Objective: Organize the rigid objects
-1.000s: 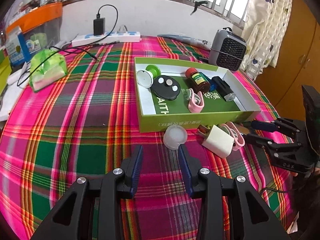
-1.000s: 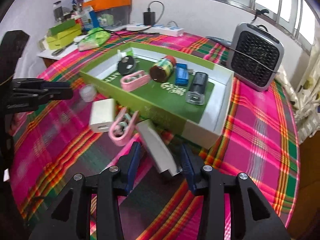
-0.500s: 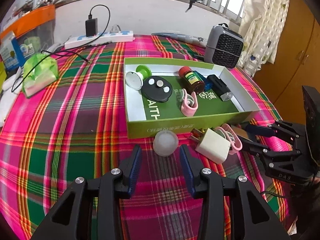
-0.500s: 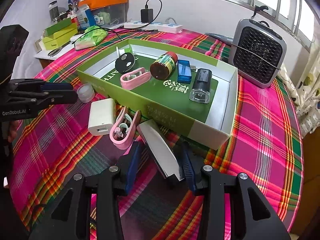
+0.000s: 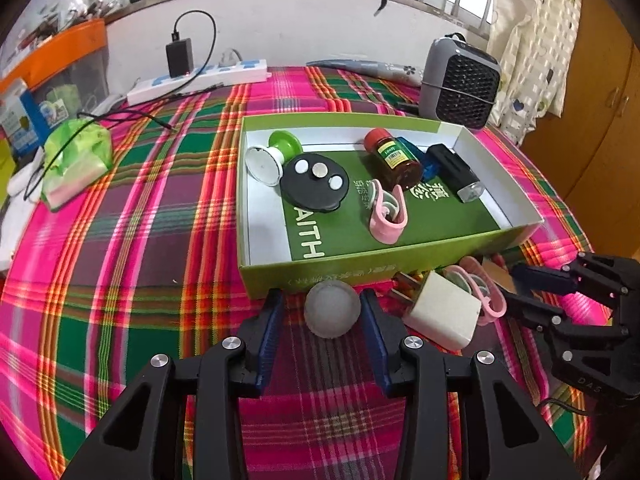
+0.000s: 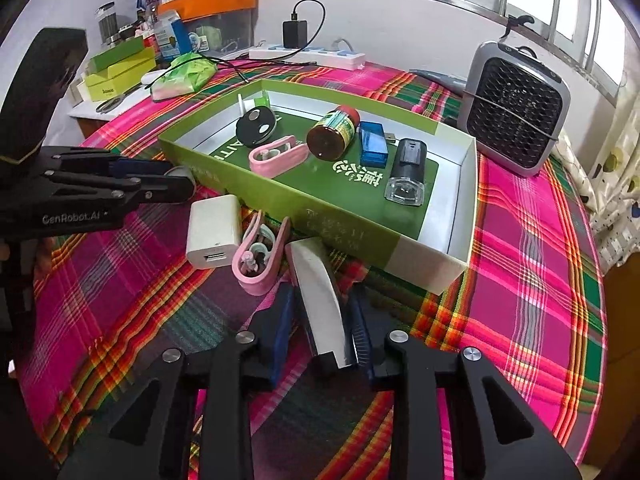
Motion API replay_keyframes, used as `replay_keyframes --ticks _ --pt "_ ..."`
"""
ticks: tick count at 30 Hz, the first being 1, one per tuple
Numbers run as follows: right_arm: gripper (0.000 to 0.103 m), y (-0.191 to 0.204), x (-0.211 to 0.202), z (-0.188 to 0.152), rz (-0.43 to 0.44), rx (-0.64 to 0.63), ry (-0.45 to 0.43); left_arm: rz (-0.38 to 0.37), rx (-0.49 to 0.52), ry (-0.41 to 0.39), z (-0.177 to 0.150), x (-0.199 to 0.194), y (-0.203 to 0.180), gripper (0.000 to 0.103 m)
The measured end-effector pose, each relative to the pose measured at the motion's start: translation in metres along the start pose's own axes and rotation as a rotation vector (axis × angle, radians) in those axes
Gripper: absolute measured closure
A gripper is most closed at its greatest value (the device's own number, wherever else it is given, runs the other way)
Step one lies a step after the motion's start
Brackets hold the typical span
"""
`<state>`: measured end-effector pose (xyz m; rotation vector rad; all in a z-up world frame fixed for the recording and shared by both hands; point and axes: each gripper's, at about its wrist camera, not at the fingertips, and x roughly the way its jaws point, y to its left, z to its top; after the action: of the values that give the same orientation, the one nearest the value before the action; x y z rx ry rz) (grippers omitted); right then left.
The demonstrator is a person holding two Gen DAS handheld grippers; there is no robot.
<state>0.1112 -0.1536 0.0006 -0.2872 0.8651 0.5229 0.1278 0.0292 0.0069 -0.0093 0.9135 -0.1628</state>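
A green box (image 5: pixel 400 268) (image 6: pixel 280 196) on the plaid table holds a black disc, a brown bottle, a pink clip, a blue stick and a black lamp. My left gripper (image 5: pixel 322 314) is open, its fingers on either side of a frosted round cap (image 5: pixel 332 310) in front of the box. My right gripper (image 6: pixel 322 316) is open around a white wedge-shaped piece (image 6: pixel 320 300) on the cloth, its fingers close to the sides. A white charger (image 6: pixel 214 230) (image 5: pixel 442 312) and a second pink clip (image 6: pixel 260 256) lie between the two grippers.
A grey fan heater (image 6: pixel 516 112) stands behind the box on the right. A power strip (image 5: pixel 200 80) with a cable, a green tissue pack (image 5: pixel 76 156) and stacked boxes (image 6: pixel 120 68) sit at the far left.
My left gripper has moved forward so the round cap now sits between its fingers. My right gripper has advanced along the white wedge piece, which is now deeper between its fingers.
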Motion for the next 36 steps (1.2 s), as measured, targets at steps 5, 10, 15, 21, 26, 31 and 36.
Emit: replay_keyframes --ticks 5,10,15,21,26,31,36 --pt "0.075 0.000 0.000 0.000 -0.007 0.002 -0.002 -0.003 -0.015 0.002 -0.001 0.001 0.001 0.065" --pt "0.076 0.002 -0.001 -0.001 -0.009 0.004 -0.006 -0.008 -0.035 -0.004 -0.002 0.001 0.004 0.068" --pt "0.077 0.002 -0.002 -0.001 -0.010 0.005 -0.006 -0.008 -0.044 -0.007 -0.003 -0.001 0.006 0.076" --pt "0.077 0.003 -0.003 -0.003 -0.014 0.012 -0.008 -0.011 -0.048 -0.010 -0.005 -0.003 0.006 0.076" --pt "0.077 0.004 -0.004 -0.003 -0.020 0.013 -0.008 -0.012 -0.046 -0.011 -0.006 -0.004 0.006 0.076" --pt "0.078 0.005 -0.005 -0.005 -0.032 0.018 -0.010 -0.011 -0.041 -0.019 -0.007 -0.009 0.007 0.076" --pt "0.078 0.007 -0.007 -0.008 -0.040 0.025 -0.010 -0.011 -0.029 -0.026 -0.012 -0.015 0.003 0.076"
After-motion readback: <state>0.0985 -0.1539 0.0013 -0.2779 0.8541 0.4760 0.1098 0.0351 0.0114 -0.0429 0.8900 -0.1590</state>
